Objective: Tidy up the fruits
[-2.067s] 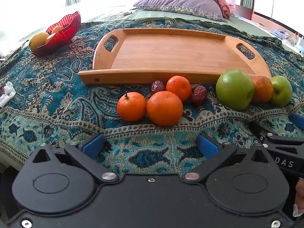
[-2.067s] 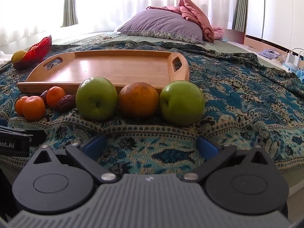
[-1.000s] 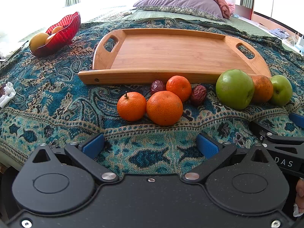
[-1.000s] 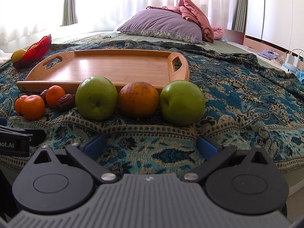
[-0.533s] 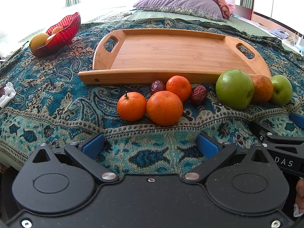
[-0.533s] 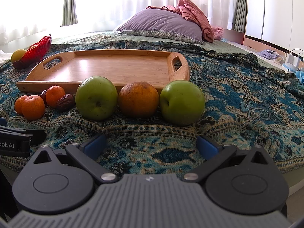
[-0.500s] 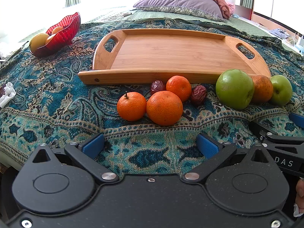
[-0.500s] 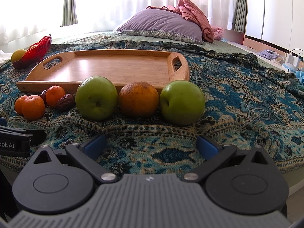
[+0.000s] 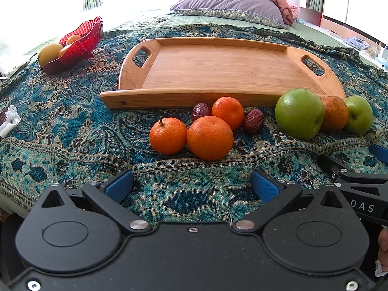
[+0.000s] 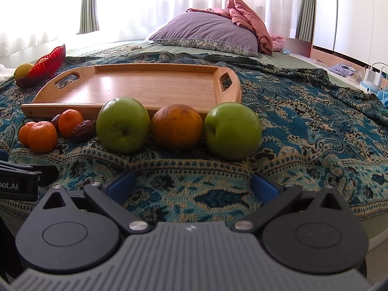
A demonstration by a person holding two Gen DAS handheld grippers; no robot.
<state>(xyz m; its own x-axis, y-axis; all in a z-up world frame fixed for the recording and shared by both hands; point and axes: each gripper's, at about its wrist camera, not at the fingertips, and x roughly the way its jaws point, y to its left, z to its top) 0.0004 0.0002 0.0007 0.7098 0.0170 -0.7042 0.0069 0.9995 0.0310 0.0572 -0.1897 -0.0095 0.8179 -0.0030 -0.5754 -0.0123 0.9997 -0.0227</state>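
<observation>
An empty wooden tray lies on a patterned bedspread. Along its near edge sit three small oranges, two dark dates, a big green apple, a dull orange and a second green apple. My left gripper stands open just short of the small oranges. In front of the dull orange my right gripper is open too. Neither holds anything.
A red glass bowl with yellow and orange fruit sits at the far left. A purple pillow lies behind the tray. White crumpled paper rests at the left edge. The bed's edge runs just below both grippers.
</observation>
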